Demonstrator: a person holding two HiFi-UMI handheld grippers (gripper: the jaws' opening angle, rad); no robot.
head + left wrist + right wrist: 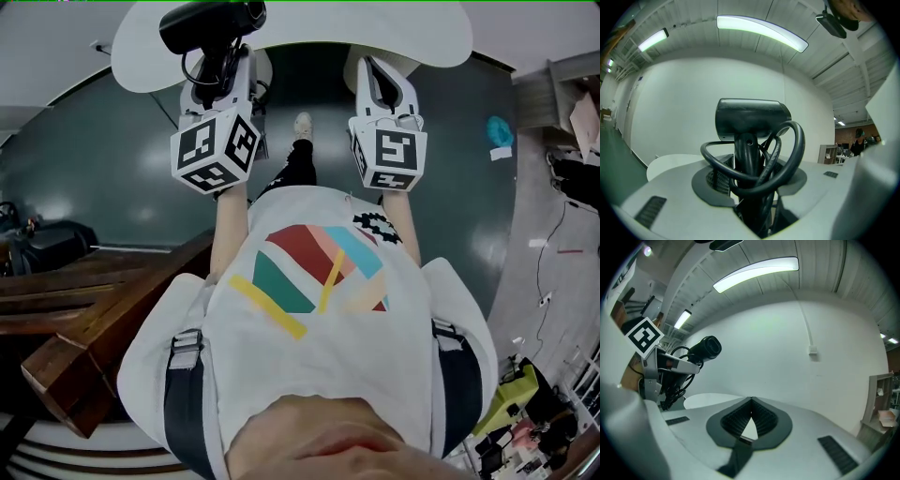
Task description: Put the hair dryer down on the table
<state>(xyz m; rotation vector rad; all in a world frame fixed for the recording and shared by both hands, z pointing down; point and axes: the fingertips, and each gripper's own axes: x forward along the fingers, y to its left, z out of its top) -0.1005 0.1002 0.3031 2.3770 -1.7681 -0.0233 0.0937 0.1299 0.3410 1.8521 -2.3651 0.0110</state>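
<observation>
Nearest the head camera: white shirt [319, 309] with a coloured print, dark straps over both shoulders. Both forearms ran straight forward from it, roughly parallel, elbows tucked in. The left forearm [228, 225] and right forearm [403, 220] were bare.

Each hand held its tool at about the same reach, marker cubes facing back toward the camera and jaws pointing away toward the table.

The right gripper [750, 416] was narrow, with the pad tips meeting and nothing between them. In the head view it sat level with the other tool, well apart from it [372, 75].

The left gripper [750, 187] was clamped on the handle of the black hair dryer [752, 117], jaws partly spread around it. The dryer stood upright in the grip, barrel on top and lying crosswise. Its cord [799, 145] was looped around the handle, and some loops were caught in the jaws too.

From the right gripper view the left gripper [656, 366] sat off to the side, with the hair dryer [705, 348] sticking up out of it.

In the head view the dryer [211, 23] was above the near edge of the white round table [394, 28], held in the air and not resting on it.

Beyond and below was a dark green floor [112, 159]. One shoe [303, 125] showed between the tools.
</observation>
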